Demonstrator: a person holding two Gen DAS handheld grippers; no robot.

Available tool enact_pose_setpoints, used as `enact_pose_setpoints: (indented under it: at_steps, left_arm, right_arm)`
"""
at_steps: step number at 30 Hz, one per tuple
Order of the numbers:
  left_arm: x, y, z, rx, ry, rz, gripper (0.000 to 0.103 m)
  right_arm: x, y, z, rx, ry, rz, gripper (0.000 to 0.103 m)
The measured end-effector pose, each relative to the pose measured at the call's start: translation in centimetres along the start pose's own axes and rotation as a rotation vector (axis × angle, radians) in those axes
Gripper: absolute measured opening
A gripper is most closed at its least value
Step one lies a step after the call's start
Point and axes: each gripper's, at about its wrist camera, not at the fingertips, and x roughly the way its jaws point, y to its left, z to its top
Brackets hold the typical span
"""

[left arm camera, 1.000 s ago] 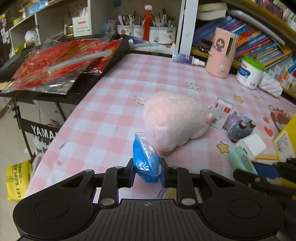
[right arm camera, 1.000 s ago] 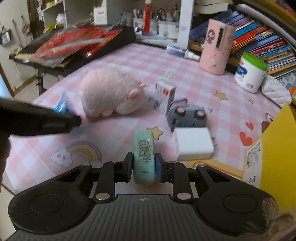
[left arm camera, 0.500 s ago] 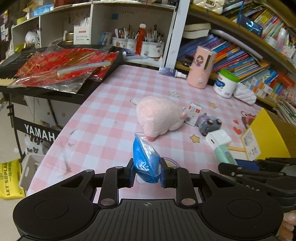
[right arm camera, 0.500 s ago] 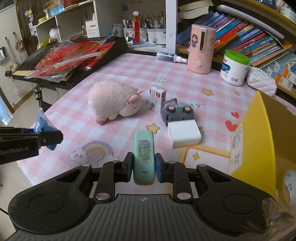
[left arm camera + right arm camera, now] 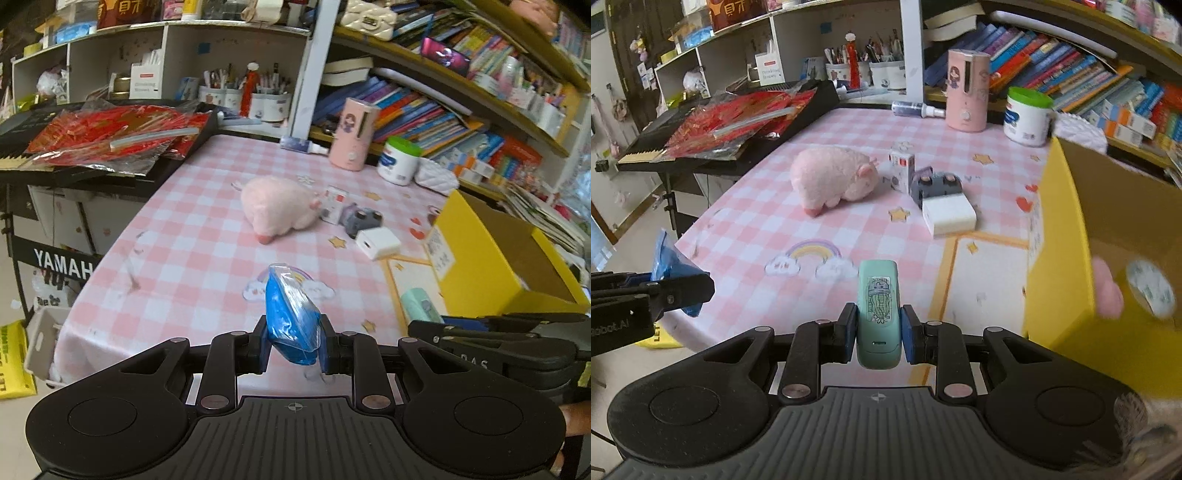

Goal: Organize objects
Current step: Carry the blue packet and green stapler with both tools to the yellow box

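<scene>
My left gripper (image 5: 293, 349) is shut on a blue plastic packet (image 5: 290, 314) and holds it above the table's near edge. My right gripper (image 5: 879, 336) is shut on a mint green case (image 5: 878, 314) with a sticker, held above the near edge, left of the open yellow box (image 5: 1067, 258). The packet also shows in the right wrist view (image 5: 670, 266), and the case in the left wrist view (image 5: 419, 304). On the pink checked tablecloth (image 5: 192, 243) lie a pink plush toy (image 5: 279, 208), a small red-and-white carton (image 5: 334, 199), a grey toy (image 5: 362, 219) and a white charger block (image 5: 378, 243).
A pink dispenser (image 5: 352, 134), a green-lidded tub (image 5: 399, 160) and a spray bottle (image 5: 303, 144) stand at the table's back. Bookshelves (image 5: 424, 110) run behind. A keyboard with red foil bags (image 5: 110, 138) sits at the left. The box holds a pink item (image 5: 1108, 293).
Both grippers have pulled back and risen from the table, each still holding its object. The yellow box has come more fully into both views.
</scene>
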Motion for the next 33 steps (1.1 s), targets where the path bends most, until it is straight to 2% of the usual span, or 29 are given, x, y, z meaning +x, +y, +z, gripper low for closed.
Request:
enact_pose_setpoints:
  at_steps: [12, 22, 33]
  left_arm:
    - [-3.6, -3.0, -3.3, 0.090, 0.007, -0.083, 0.023]
    - [-4.7, -6.7, -6.0, 0.198, 0.051, -0.186, 0.022]
    - [-4.7, -10.3, -6.6, 0.290, 0.067, -0.259, 0.022]
  right_arm:
    - [-5.3, -0.7, -5.7, 0.099, -0.021, -0.062, 0.023]
    - [-9.0, -2.7, -10.6, 0.222, -0.027, -0.135, 0.023]
    - [-11.5, -5.1, -13.3, 0.326, -0.021, -0.209, 0.023]
